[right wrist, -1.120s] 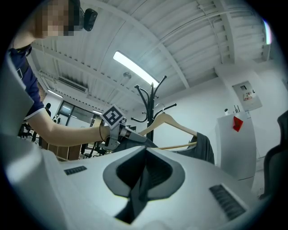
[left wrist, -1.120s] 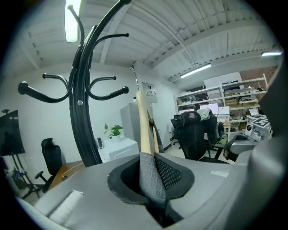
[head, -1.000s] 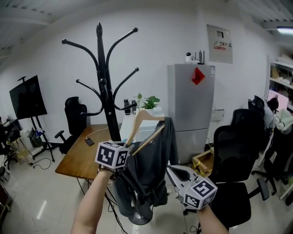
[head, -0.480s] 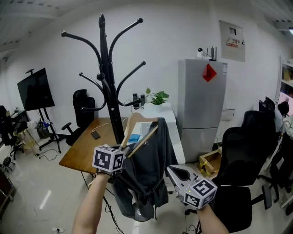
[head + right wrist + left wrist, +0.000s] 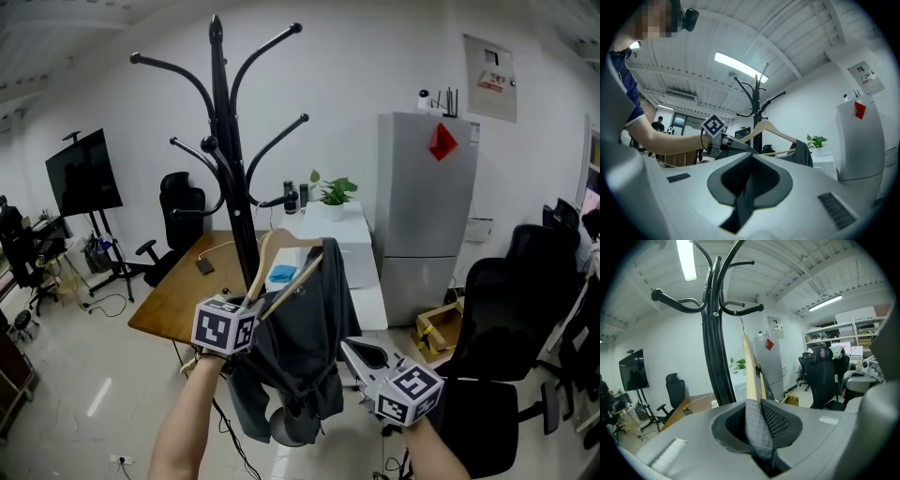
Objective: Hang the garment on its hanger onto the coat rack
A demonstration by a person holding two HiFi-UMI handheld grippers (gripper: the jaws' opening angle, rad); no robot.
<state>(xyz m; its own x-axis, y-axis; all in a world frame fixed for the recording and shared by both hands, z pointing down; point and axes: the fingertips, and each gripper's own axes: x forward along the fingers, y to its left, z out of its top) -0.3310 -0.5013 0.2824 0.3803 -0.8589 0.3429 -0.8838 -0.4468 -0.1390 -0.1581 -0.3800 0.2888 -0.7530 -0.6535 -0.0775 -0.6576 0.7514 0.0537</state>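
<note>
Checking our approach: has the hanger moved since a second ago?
Yes: in the head view the hanger sits farther left, nearer the coat rack pole.

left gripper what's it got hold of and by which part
The left gripper is clamped on the wooden hanger at the lower end of one arm, with the grey garment pinched in. The right gripper is shut and empty.

Open air around the upper arms of the coat rack (image 5: 228, 141); clutter below.
Its pole stands just behind the garment (image 5: 305, 347); wooden desk (image 5: 173, 305) and white cabinet (image 5: 352, 253) flank its base, black chair (image 5: 511, 309) at right.
</note>
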